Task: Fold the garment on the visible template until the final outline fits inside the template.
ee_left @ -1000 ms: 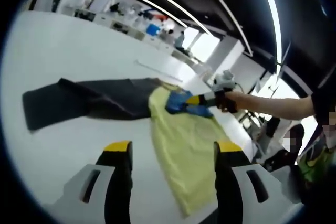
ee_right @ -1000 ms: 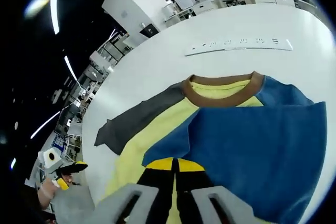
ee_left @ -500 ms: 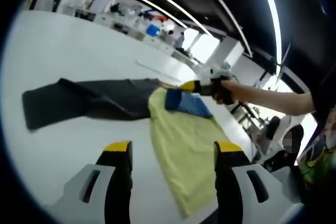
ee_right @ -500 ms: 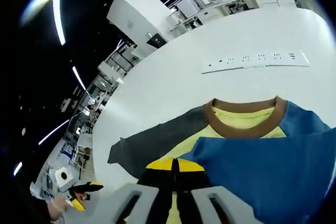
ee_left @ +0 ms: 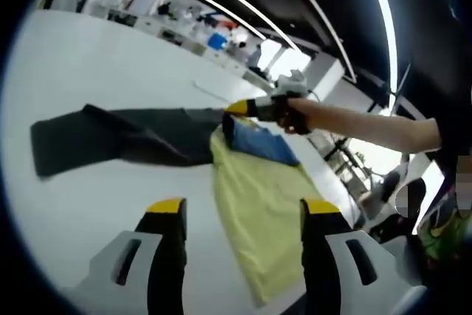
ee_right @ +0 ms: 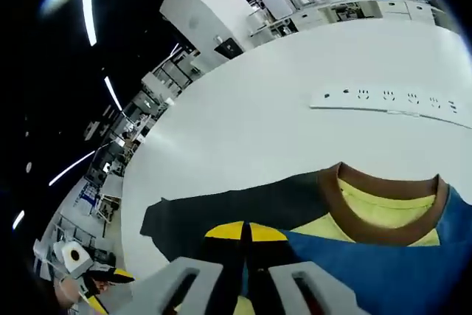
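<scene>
Left gripper view: spread, empty jaws of the left gripper point(ee_left: 242, 215) at six o'clock, hovering above the white desk point(ee_left: 88, 64). Garment point(ee_left: 254, 197) lying flat ahead, yellow body toward five o'clock, dark grey sleeve point(ee_left: 110, 138) stretched out to nine o'clock. Blue sleeve point(ee_left: 258, 142) doubled over the yellow chest, pinched at its edge by the right gripper point(ee_left: 240, 108), held in a hand reaching in from three o'clock.

Right gripper view: right gripper point(ee_right: 244, 237) at six o'clock, yellow-tipped jaws pressed together on the blue sleeve point(ee_right: 369, 271), which spreads toward four o'clock. Brown collar point(ee_right: 380, 208) at three o'clock, grey sleeve point(ee_right: 221, 208) running off toward nine o'clock, a white strip point(ee_right: 391, 101) on the desk point(ee_right: 243, 116) beyond at two o'clock. Left gripper point(ee_right: 99, 278) at eight o'clock. No template outline made out.

Soft, light, limp knit by the look of it; likely to sag and drag, so best taken at cuffs, hem corners or fold edges.
</scene>
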`<state>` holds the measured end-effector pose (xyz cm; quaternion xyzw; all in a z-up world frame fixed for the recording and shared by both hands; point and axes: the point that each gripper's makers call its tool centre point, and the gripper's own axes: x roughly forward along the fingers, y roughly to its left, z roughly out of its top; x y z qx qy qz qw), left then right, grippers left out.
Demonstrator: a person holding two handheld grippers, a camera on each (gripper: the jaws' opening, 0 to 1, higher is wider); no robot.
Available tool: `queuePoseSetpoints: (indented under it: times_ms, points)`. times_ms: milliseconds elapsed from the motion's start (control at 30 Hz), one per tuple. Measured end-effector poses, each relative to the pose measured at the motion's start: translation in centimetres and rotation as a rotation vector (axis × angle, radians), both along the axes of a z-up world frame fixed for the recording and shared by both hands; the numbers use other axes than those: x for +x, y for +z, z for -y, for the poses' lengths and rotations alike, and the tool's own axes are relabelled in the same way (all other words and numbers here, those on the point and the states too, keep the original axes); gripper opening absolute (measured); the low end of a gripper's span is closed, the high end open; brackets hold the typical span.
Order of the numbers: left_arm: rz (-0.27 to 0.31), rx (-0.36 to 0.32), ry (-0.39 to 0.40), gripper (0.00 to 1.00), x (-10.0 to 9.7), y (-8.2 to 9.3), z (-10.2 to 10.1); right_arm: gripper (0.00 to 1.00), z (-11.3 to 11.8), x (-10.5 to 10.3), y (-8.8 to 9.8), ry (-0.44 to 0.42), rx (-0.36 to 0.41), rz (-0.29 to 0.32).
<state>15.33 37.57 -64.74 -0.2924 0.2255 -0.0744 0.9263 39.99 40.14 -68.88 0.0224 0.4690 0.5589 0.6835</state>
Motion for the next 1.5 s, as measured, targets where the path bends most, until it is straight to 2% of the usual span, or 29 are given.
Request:
queuePoseSetpoints:
  times_ms: [100,300,500,667,833,1000,1167,1300,1367,1500]
  points:
    - [-0.004,0.000,0.007,0.58,-0.1,-0.1,-0.2,0.00,-0.3,-0.1,-0.8,-0.002,-0.010,-0.018]
    - [-0.008,-0.005,0.017,0.58,0.0,-0.3,-0.6,0.00,-0.5,0.0,-1.9,-0.002,-0.031,-0.014]
    - [-0.011,-0.006,0.021,0.58,0.0,-0.4,-0.6,0.00,-0.7,0.4,-2.5,-0.032,-0.039,-0.003]
    - [-0.011,-0.006,0.026,0.58,0.0,-0.4,-0.7,0.00,-0.6,-0.1,-3.0,-0.005,-0.053,0.027]
    - [-0.008,-0.008,0.029,0.57,-0.1,-0.4,-0.7,0.00,-0.8,-0.7,-2.9,0.007,-0.042,0.007]
    - [-0.008,-0.008,0.029,0.57,-0.1,-0.4,-0.7,0.00,-1.1,-0.8,-2.0,0.020,-0.017,0.050]
    - [-0.007,-0.006,0.026,0.58,-0.1,-0.3,-0.6,0.08,0.2,-0.1,-1.4,0.047,-0.026,0.094]
    - [-0.005,-0.005,0.024,0.58,-0.1,-0.3,-0.6,0.17,1.5,0.4,-1.0,0.050,-0.021,0.100]
    - [-0.004,-0.003,0.023,0.58,-0.1,-0.2,-0.6,0.21,2.2,0.5,-0.9,0.070,-0.022,0.129]
    - [-0.005,-0.003,0.018,0.58,-0.1,-0.2,-0.5,0.28,3.1,0.7,-1.0,0.073,-0.032,0.137]
